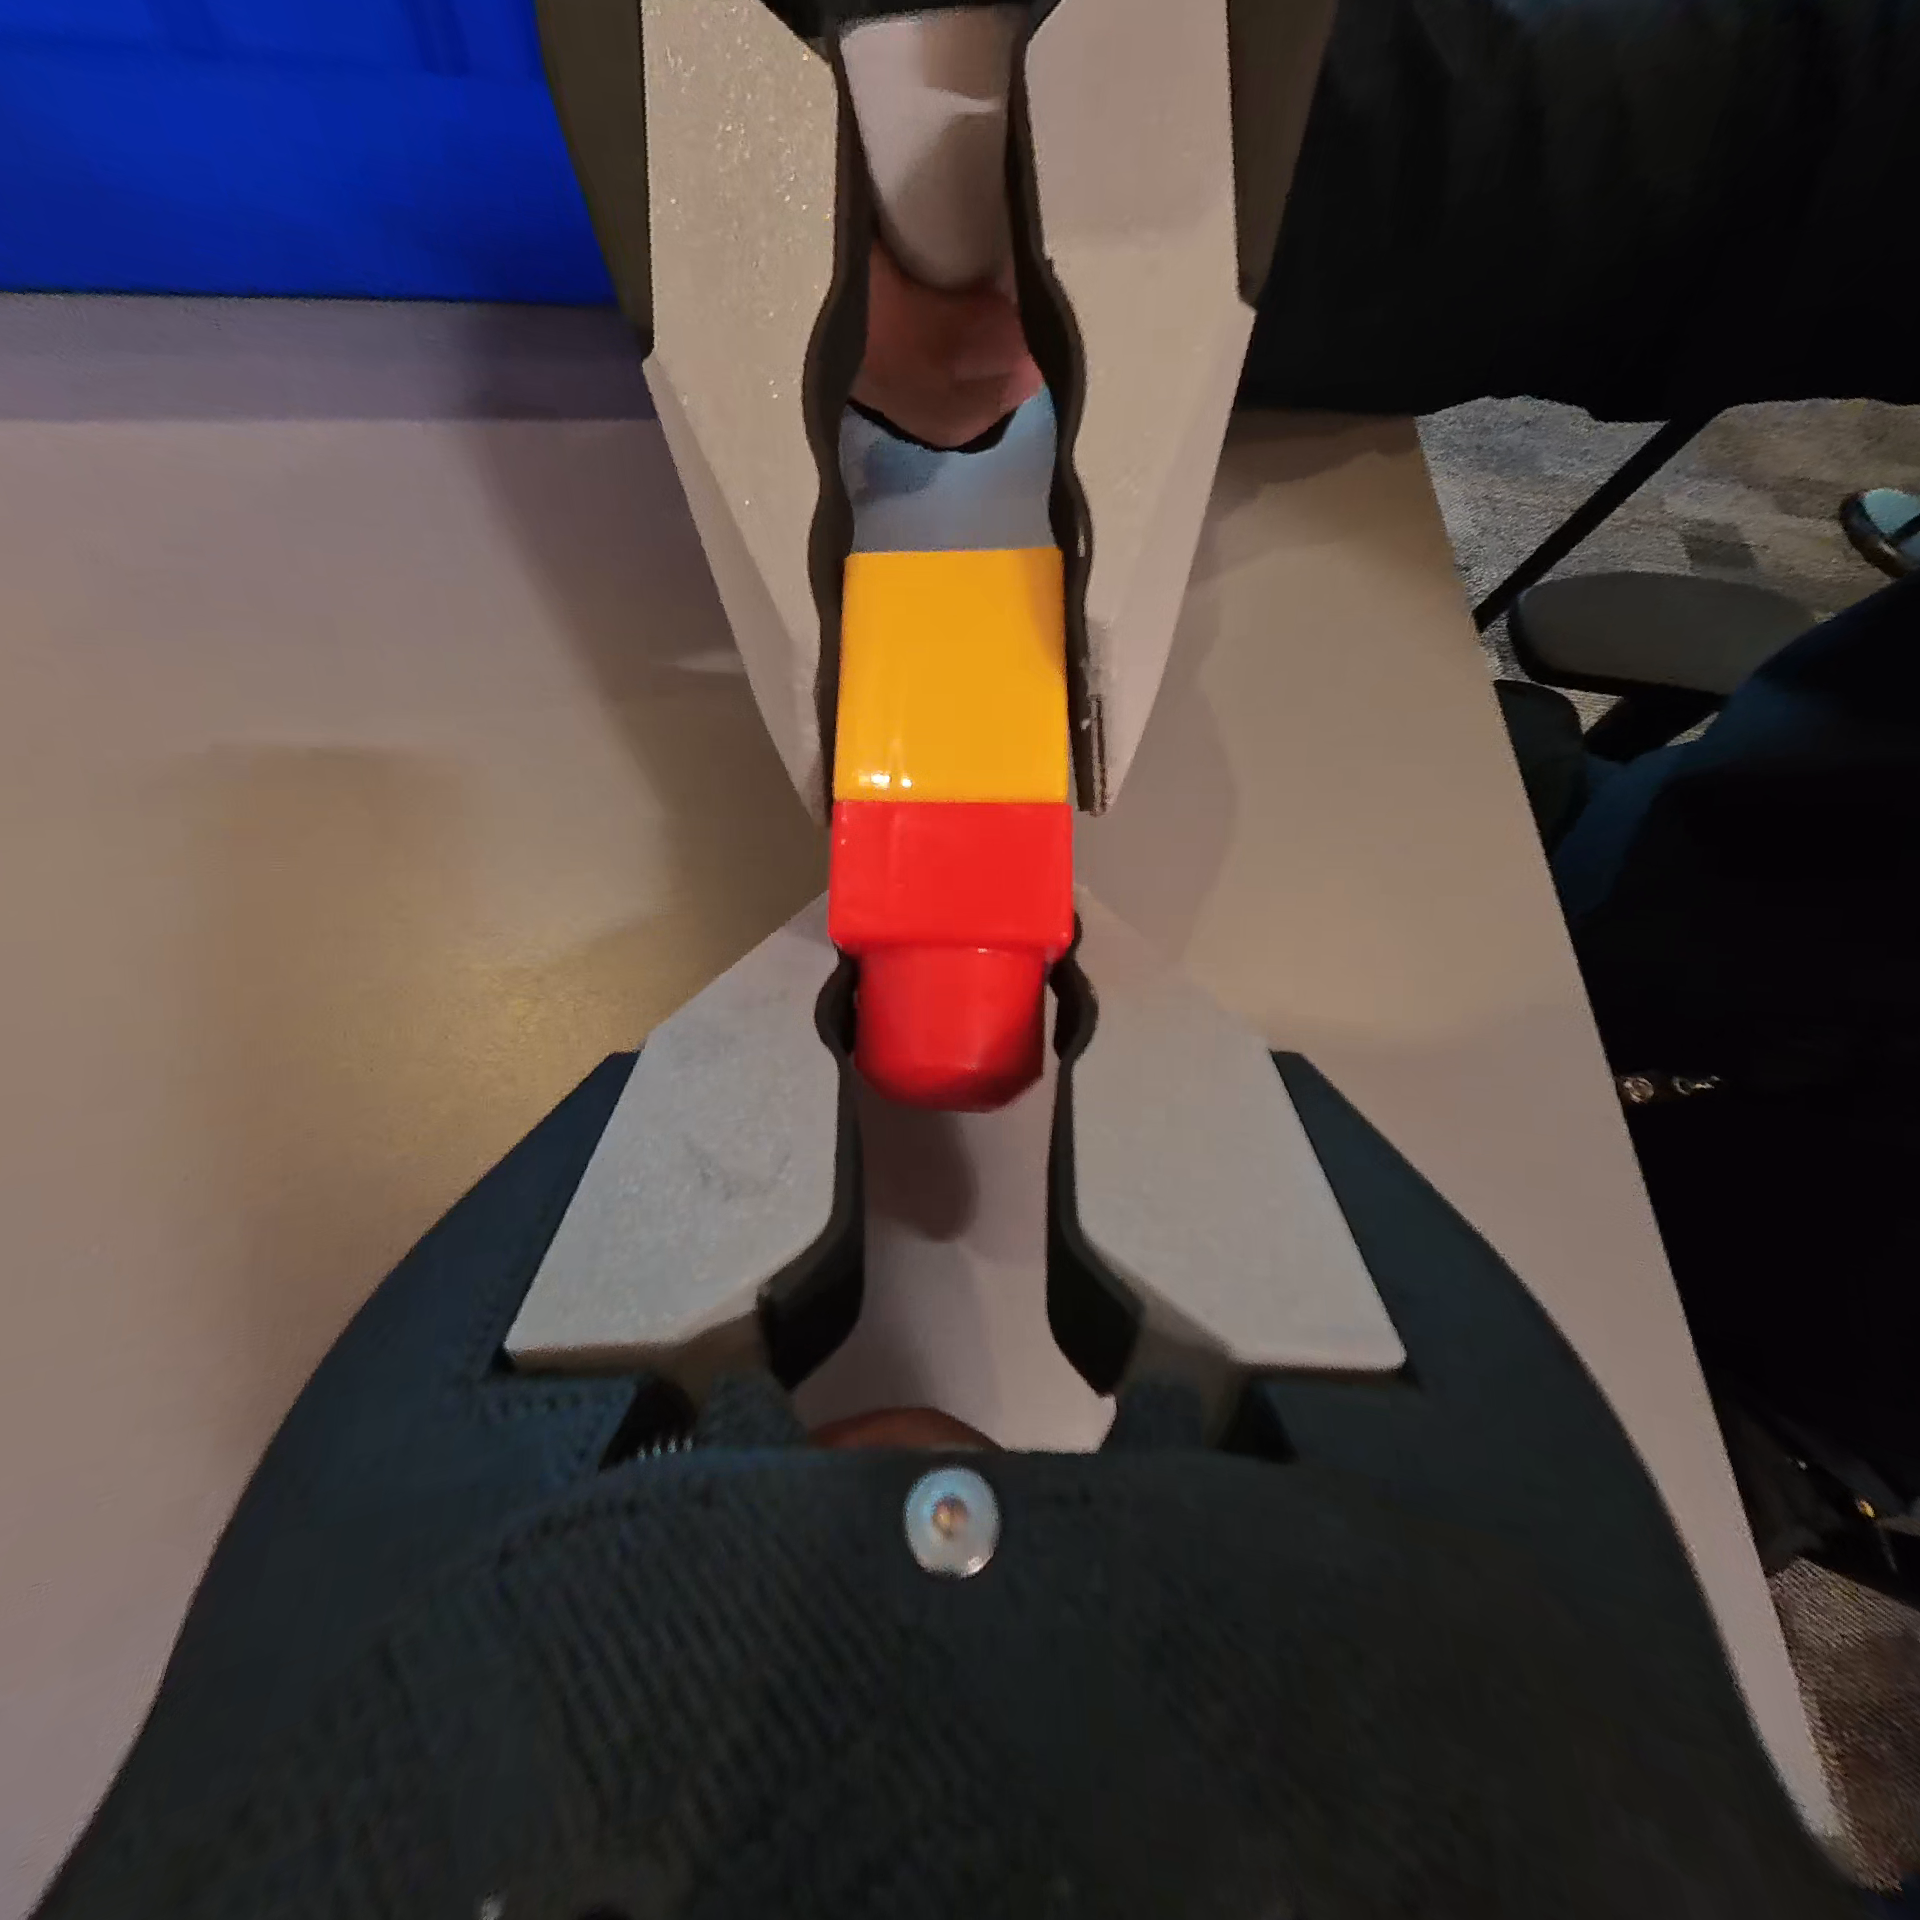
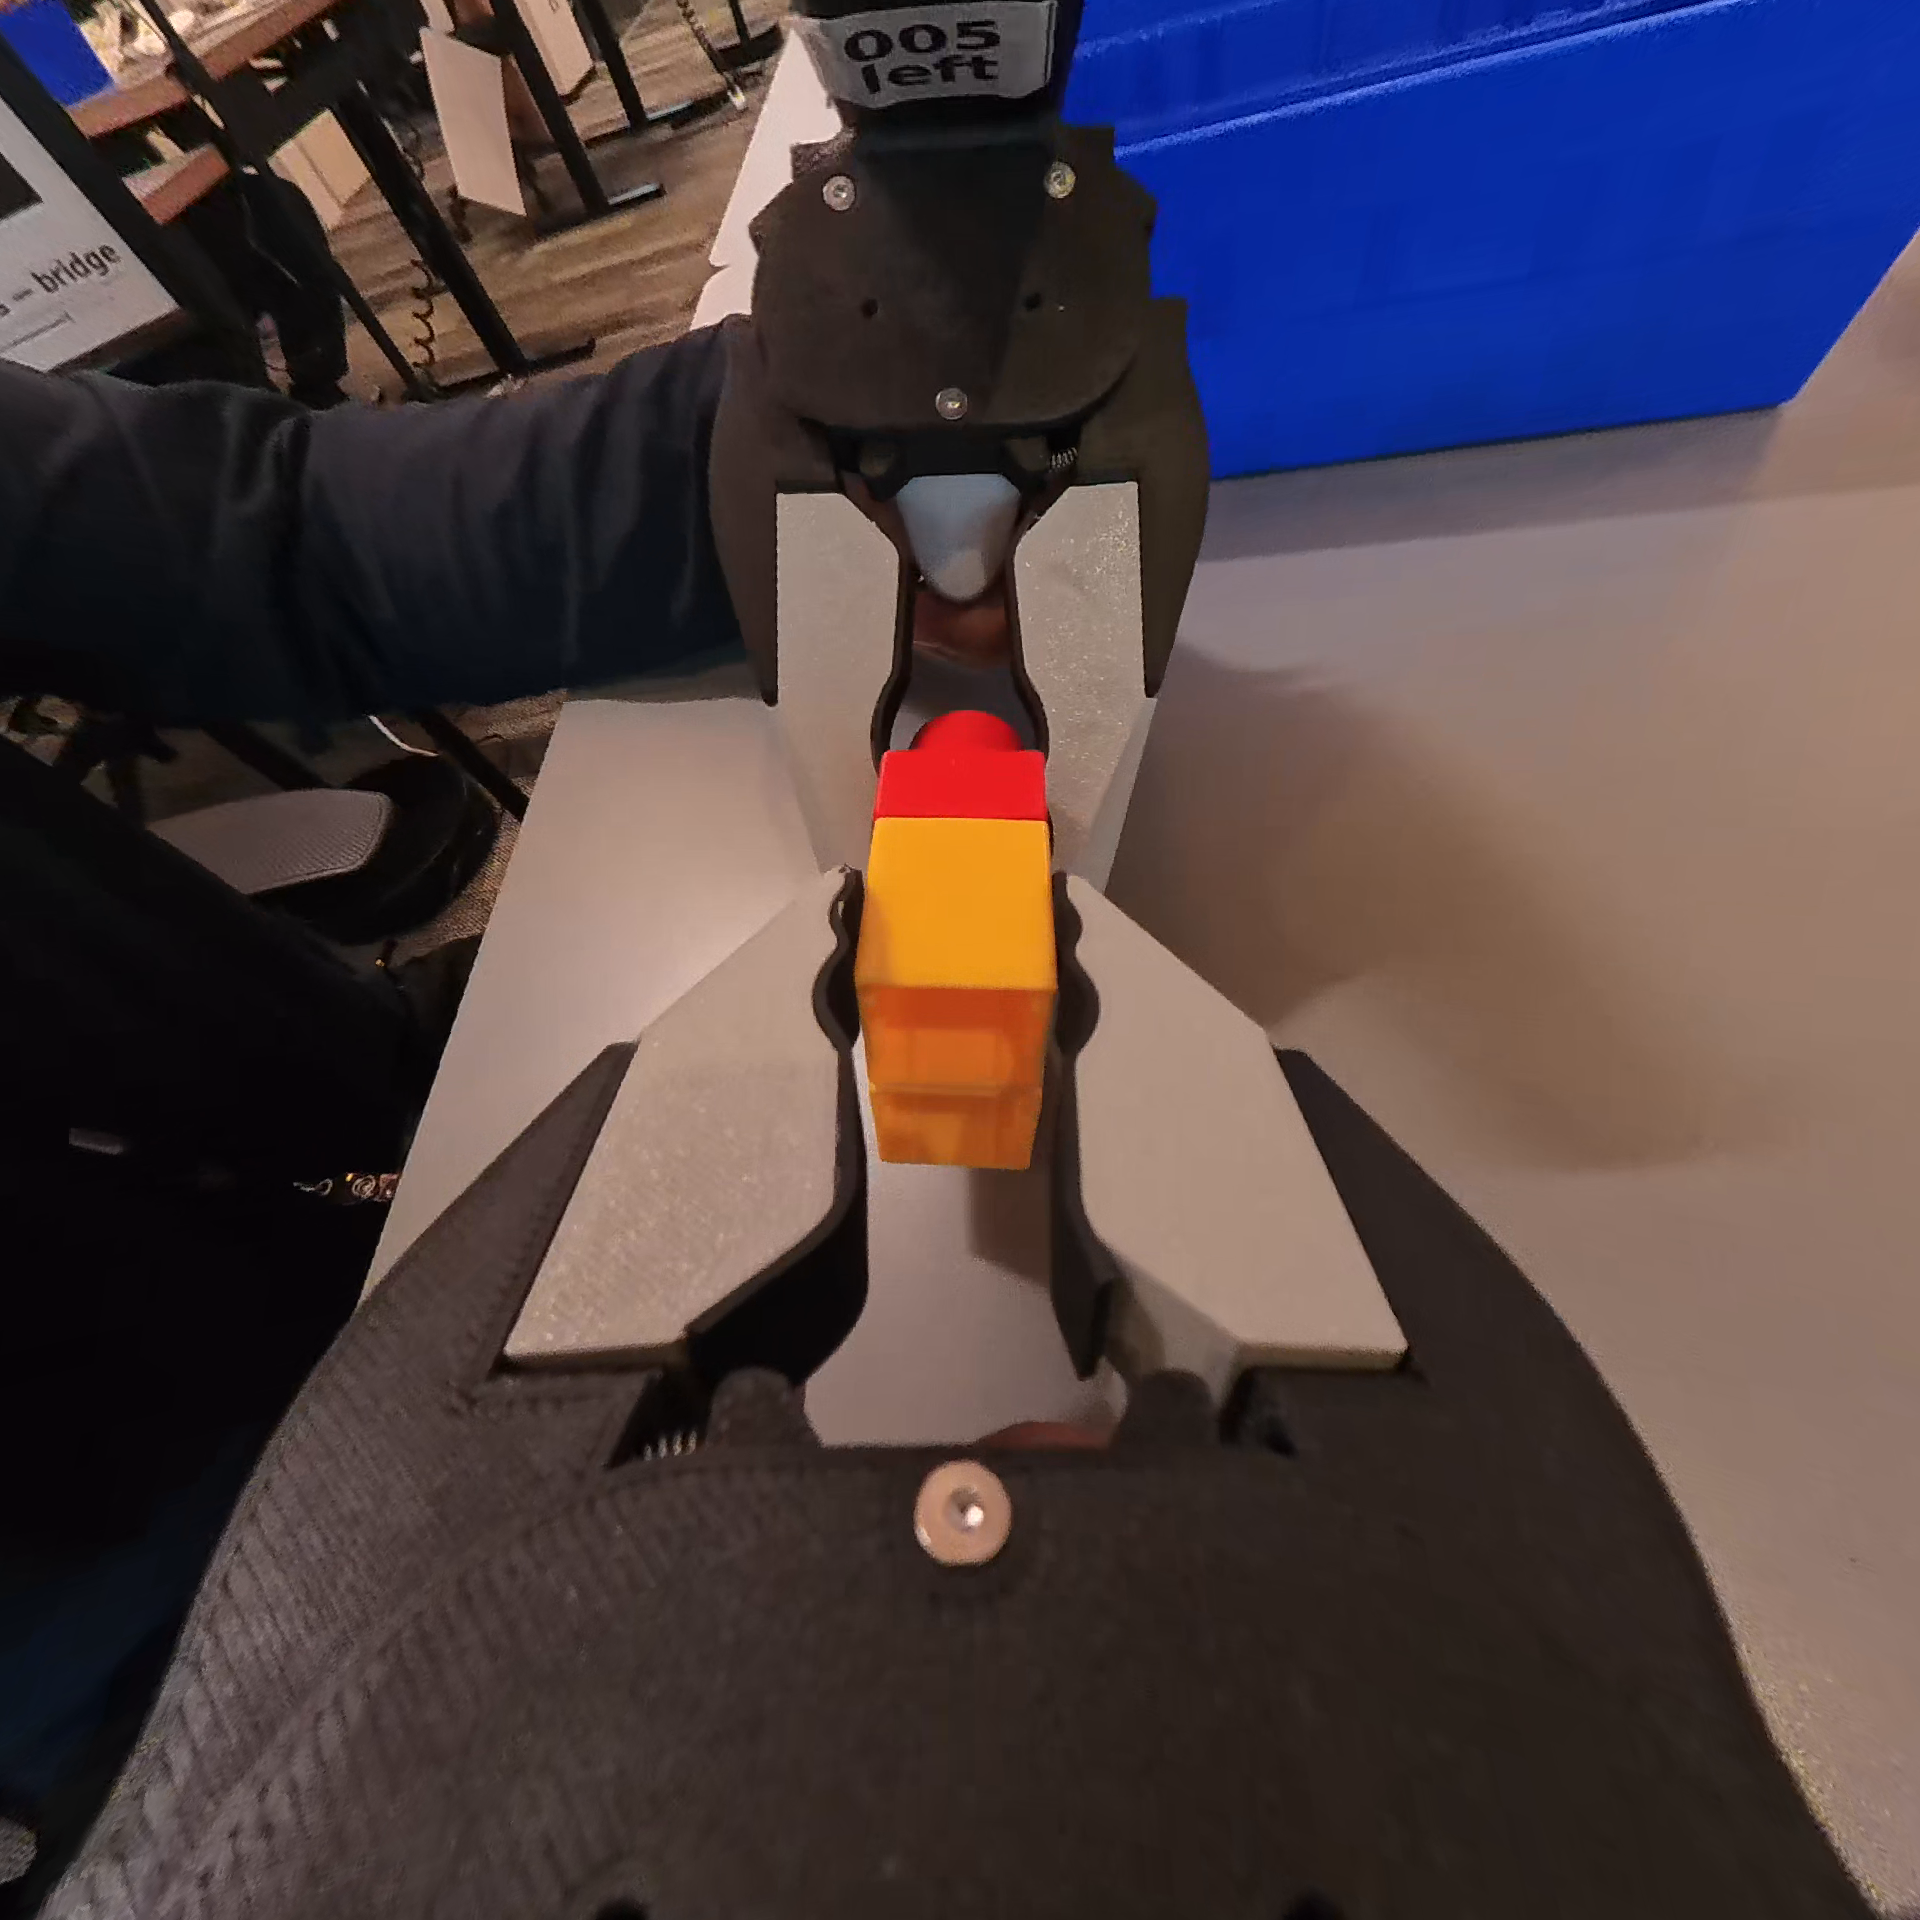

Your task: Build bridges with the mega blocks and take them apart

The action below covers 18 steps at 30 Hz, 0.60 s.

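Note:
A red block (image 1: 951, 878) and a yellow block (image 1: 951, 675) are joined end to end and held in the air above the grey table (image 1: 312, 727). My left gripper (image 1: 951, 977) is shut on the red block, whose stud points back between its fingers. My right gripper (image 1: 951, 748) reaches in from the far side and is shut on the yellow block. In the right wrist view, my right gripper (image 2: 956, 956) clamps the yellow block (image 2: 956, 914), whose hollow underside faces the camera. The left gripper (image 2: 961, 810) opposite holds the red block (image 2: 961, 784).
A blue bin (image 2: 1507, 208) stands on the table behind the grippers and also shows in the left wrist view (image 1: 260, 145). A person's dark sleeve (image 2: 364, 520) reaches in from the left. The table edge (image 1: 1538, 831) runs along the right, with a chair (image 1: 1621, 623) and floor beyond.

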Available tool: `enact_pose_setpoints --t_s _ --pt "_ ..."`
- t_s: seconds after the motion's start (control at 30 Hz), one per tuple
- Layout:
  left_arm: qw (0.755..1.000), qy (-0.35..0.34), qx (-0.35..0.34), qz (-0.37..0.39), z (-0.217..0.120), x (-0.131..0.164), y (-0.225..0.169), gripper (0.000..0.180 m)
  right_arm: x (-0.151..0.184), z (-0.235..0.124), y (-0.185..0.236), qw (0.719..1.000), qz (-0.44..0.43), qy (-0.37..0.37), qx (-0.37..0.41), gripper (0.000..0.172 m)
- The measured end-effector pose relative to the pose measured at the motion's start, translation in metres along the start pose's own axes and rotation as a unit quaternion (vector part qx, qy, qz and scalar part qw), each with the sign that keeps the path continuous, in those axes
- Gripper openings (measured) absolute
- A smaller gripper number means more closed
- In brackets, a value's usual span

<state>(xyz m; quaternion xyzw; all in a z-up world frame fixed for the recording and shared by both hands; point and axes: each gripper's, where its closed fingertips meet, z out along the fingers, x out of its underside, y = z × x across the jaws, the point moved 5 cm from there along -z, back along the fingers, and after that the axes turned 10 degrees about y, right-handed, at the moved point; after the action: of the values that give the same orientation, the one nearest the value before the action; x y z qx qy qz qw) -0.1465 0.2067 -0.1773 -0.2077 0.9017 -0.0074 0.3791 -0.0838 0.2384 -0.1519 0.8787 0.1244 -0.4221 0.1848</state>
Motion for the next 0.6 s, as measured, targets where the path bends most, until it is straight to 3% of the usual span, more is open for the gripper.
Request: enact_pose_setpoints --t_s 0.3,0.47,0.6 --pt "1.0 0.011 -0.004 -0.008 0.0015 0.0041 0.0036 0.032 0.0015 0.0047 -0.0032 1.0 0.016 0.002 0.002 0.032" --pt "1.0 -0.019 0.005 -0.007 -0.0017 -0.0042 0.0007 0.033 -0.0047 -0.0035 0.0003 0.999 0.029 -0.019 -0.017 0.033" --pt "1.0 0.002 -0.019 -0.001 0.0014 -0.0001 0.003 0.034 0.0021 0.0049 -0.0023 0.999 0.026 0.022 0.001 0.039"
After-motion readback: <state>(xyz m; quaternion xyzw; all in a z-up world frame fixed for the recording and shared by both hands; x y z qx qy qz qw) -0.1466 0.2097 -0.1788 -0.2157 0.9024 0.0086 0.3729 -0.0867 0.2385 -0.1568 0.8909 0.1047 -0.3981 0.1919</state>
